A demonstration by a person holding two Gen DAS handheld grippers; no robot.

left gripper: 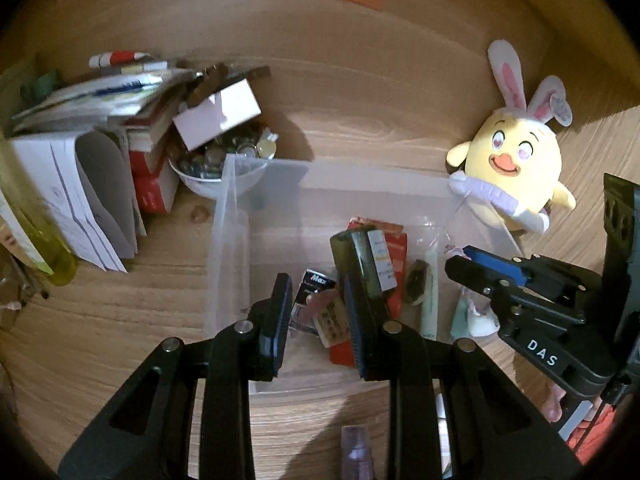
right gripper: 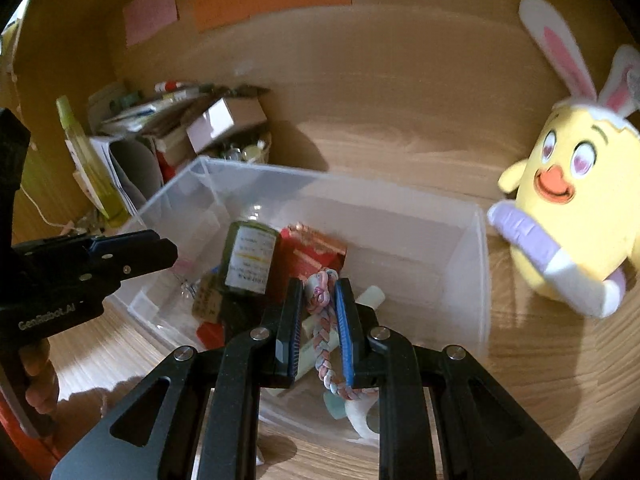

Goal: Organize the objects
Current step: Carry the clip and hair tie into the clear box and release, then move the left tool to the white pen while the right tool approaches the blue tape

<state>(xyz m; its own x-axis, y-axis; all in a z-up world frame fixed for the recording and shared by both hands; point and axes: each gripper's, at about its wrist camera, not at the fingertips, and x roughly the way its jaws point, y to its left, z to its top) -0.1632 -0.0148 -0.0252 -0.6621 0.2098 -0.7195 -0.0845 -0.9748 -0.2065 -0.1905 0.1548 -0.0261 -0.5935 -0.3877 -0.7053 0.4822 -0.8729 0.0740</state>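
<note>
A clear plastic bin (right gripper: 360,184) stands on the wooden desk and holds a dark green jar (right gripper: 248,256), a red box (right gripper: 312,252) and other small items. My right gripper (right gripper: 320,284) hangs over the bin's near side, shut on a pastel braided cord (right gripper: 326,336). A white and teal charm (right gripper: 360,412) dangles from the cord below the fingers. My left gripper (left gripper: 316,284) hovers over the bin (left gripper: 340,166) with its jaws a narrow gap apart, and I see nothing pinched between the pads. In the left wrist view the right gripper (left gripper: 456,260) reaches in from the right.
A yellow chick plush (left gripper: 516,156) with rabbit ears leans on the back wall to the right of the bin. To the left are a pile of books and papers (left gripper: 100,120), a white box (left gripper: 220,114) over a filled bowl (left gripper: 216,178) and a yellow-green bottle (left gripper: 32,216). A purple translucent object (left gripper: 356,452) sits near the front.
</note>
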